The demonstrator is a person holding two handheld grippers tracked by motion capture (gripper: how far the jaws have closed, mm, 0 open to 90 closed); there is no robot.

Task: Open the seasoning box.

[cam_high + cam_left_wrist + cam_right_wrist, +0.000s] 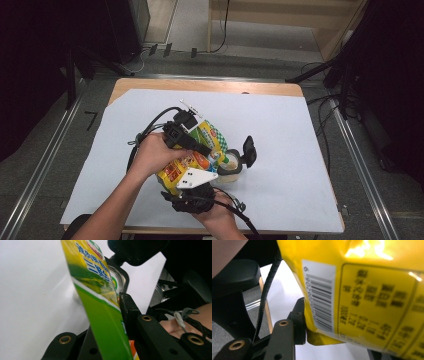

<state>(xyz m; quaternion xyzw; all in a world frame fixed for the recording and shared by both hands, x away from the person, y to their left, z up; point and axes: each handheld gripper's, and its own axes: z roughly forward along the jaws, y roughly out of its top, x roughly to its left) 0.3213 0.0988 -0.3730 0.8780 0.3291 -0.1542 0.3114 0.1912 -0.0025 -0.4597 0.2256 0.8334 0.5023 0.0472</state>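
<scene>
Yellow-and-green foil pouch (192, 157) is held off the tabletop (280, 125) near the near-centre of the white sheet, tilted with its top end over a small clear container (231, 165) whose black flip lid (248, 150) stands open to the right. Left gripper (202, 148) pinches the upper green edge of the pouch; in the left gripper view the foil runs flat between the jaws against one pad, jaws nearly pressed together. Right gripper (192, 187) clamps the lower yellow end beside the barcode, jaws part closed on the fuller body. Judgement: two-point hold keeps the floppy pouch taut and steers its mouth toward the container, probably for pouring. Contents of the container cannot be told.
</scene>
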